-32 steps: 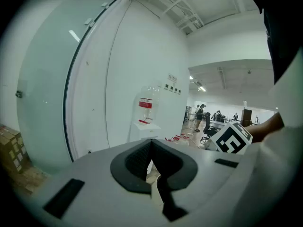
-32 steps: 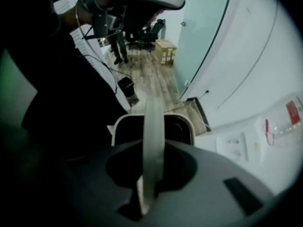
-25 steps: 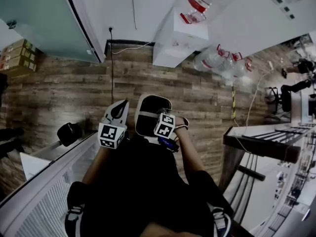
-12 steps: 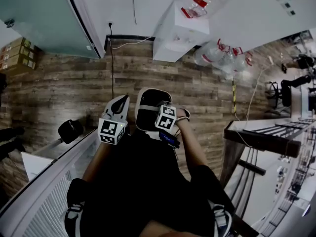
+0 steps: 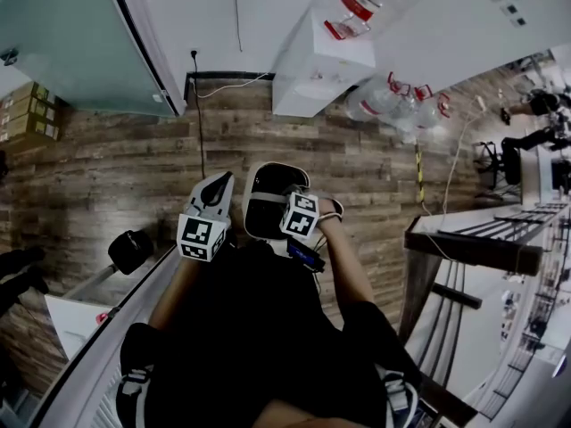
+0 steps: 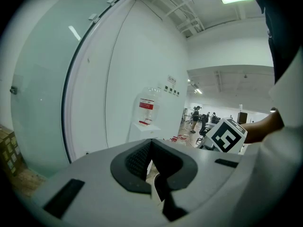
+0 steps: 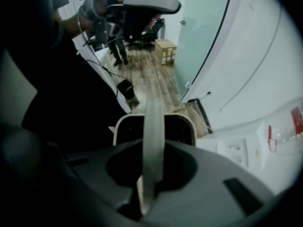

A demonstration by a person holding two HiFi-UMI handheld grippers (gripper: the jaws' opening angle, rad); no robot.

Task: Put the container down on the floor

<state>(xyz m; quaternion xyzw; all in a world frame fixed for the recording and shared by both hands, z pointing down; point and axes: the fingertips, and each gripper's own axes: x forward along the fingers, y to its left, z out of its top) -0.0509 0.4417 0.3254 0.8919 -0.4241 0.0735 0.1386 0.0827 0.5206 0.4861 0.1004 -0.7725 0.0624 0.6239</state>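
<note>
The supporting surface is a floor (image 5: 107, 176) of wood-pattern planks that meets a white wall.

Items directly on the floor:
- 1 white water dispenser (image 5: 312, 74), standing against the wall.
- Several clear water bottles (image 5: 393, 105) with red fittings, grouped just beside the dispenser.
- Stacked cardboard boxes (image 5: 31, 110), against the glass partition and well apart from the dispenser.
- 1 black cable (image 5: 198, 123), running from the wall socket out across the planks.
- 1 yellow-and-black strip (image 5: 417, 181), lying flat near the bottles.
- 1 white cable (image 5: 455, 181), trailing beside the strip.
- 1 small black object (image 7: 125, 88); its type cannot be determined.
- Office chairs (image 7: 151, 32), near the boxes.
</note>
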